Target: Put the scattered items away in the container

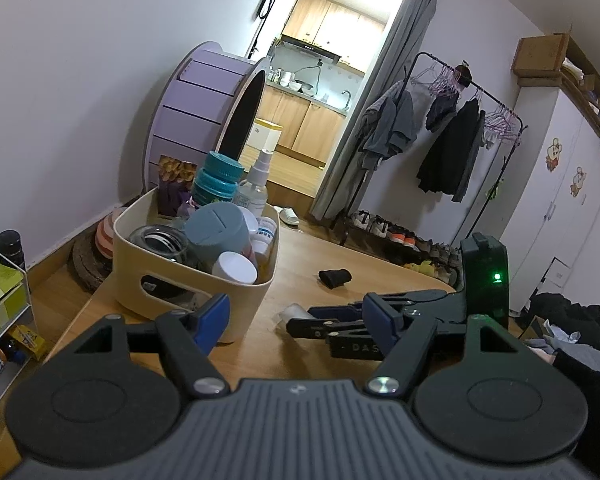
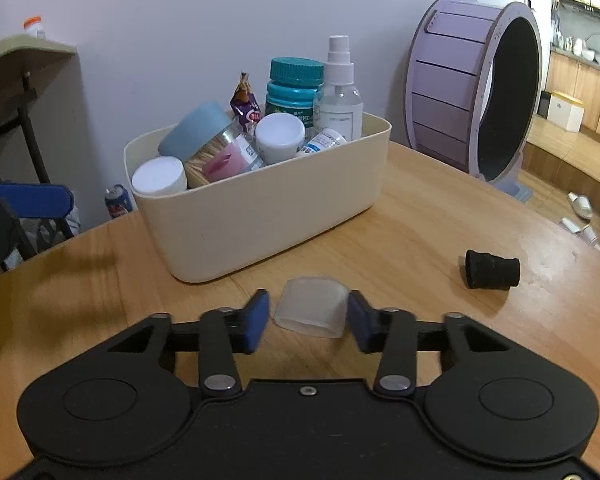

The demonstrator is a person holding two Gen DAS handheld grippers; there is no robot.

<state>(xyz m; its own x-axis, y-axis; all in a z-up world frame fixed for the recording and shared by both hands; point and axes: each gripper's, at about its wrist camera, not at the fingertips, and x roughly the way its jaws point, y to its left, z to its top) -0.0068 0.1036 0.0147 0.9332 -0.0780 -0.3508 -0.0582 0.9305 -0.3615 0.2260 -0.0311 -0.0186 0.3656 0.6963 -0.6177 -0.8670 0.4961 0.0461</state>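
Note:
A cream bin (image 2: 260,216) stands on the wooden table (image 2: 420,216), filled with several jars and bottles, among them a teal-capped jar (image 2: 296,88) and a spray bottle (image 2: 340,92). In front of it a translucent plastic cap (image 2: 310,306) lies on its side. My right gripper (image 2: 308,320) is open around the cap, its blue pads close on either side. A small black cylinder (image 2: 492,270) lies on the table to the right. My left gripper (image 1: 296,324) is open and holds nothing, beside the bin (image 1: 192,280), facing the cap (image 1: 294,312) and the black cylinder (image 1: 335,278).
A large purple wheel (image 2: 476,88) stands on the floor behind the table's far right corner. A soda can (image 2: 118,200) sits on the floor left of the bin. A wire shelf with boxes (image 1: 0,300) is off the table's left edge. A clothes rack (image 1: 452,140) stands farther back.

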